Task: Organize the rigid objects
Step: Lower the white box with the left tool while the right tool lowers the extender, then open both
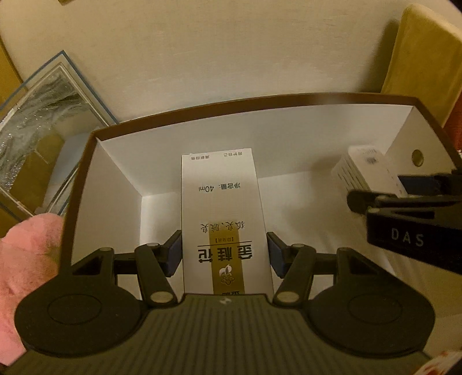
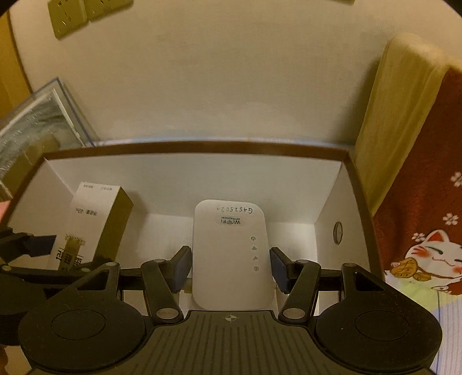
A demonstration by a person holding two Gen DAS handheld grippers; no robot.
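A white carton with a gold stripe and Chinese print [image 1: 223, 219] stands between the pads of my left gripper [image 1: 225, 253], which is shut on it inside an open white box with a brown rim [image 1: 260, 99]. My right gripper [image 2: 231, 266] holds a white WiFi repeater [image 2: 229, 253] in the same box [image 2: 202, 147], to the right of the carton [image 2: 95, 225]; its right pad shows a slight gap. The repeater [image 1: 366, 173] and the right gripper also show at the right of the left wrist view.
A clear case with a silvery glittery item [image 1: 37, 129] leans on the wall at left. A pink plush [image 1: 26, 259] is at the near left. A yellow panel [image 2: 398, 115] and a red lucky-cat cloth [image 2: 427, 225] are at right. Wall sockets [image 2: 69, 17] are above.
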